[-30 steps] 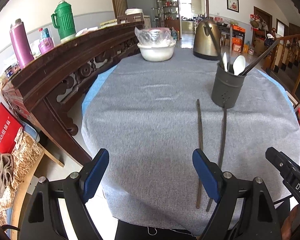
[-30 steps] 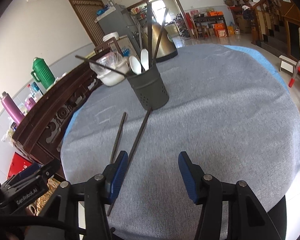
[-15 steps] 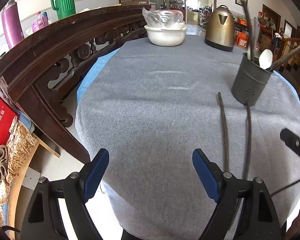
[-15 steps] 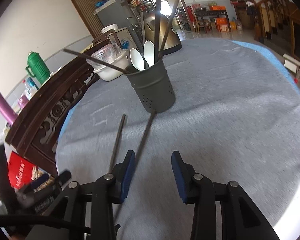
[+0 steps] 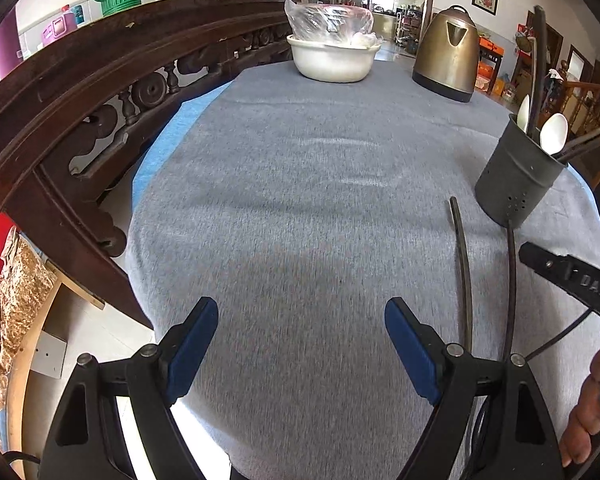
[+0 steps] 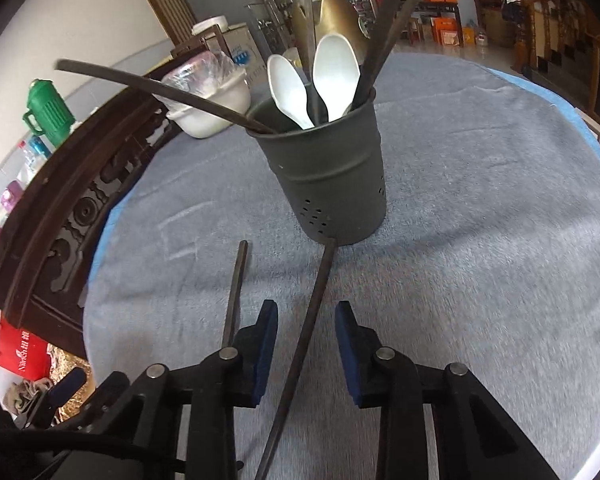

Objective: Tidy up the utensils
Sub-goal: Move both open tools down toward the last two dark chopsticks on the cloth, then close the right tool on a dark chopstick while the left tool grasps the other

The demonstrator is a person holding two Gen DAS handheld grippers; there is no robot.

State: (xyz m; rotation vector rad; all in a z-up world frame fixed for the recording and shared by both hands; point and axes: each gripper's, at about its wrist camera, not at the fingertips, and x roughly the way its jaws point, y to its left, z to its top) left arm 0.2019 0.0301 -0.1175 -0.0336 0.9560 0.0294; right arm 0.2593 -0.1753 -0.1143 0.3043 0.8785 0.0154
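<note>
The right gripper [image 6: 306, 312] is hovering low over the grey tablecloth [image 6: 480, 240] with its jaws closing around a dark chopstick [image 6: 312, 312], which is lying between the blue pads [image 6: 266, 344] but is not yet being pressed by them. That chopstick is running away from the camera, its far tip resting at the foot of the dark metal utensil holder [image 6: 332, 184]. A second chopstick [image 6: 236, 292] is lying just left of the gripper, outside the pads, roughly parallel to the first. The left gripper [image 5: 300, 320] is hanging over bare cloth with its jaws standing wide and nothing between them; both chopsticks are showing to its right in that view. The holder is standing upright near the middle of the table, already carrying two white spoons [image 6: 334, 76] and several dark sticks that are leaning out over its rim. Farther back, a white bowl [image 5: 332, 60] covered in plastic film and a brass-coloured kettle [image 5: 448, 60] are sitting at the table's far edge.
</note>
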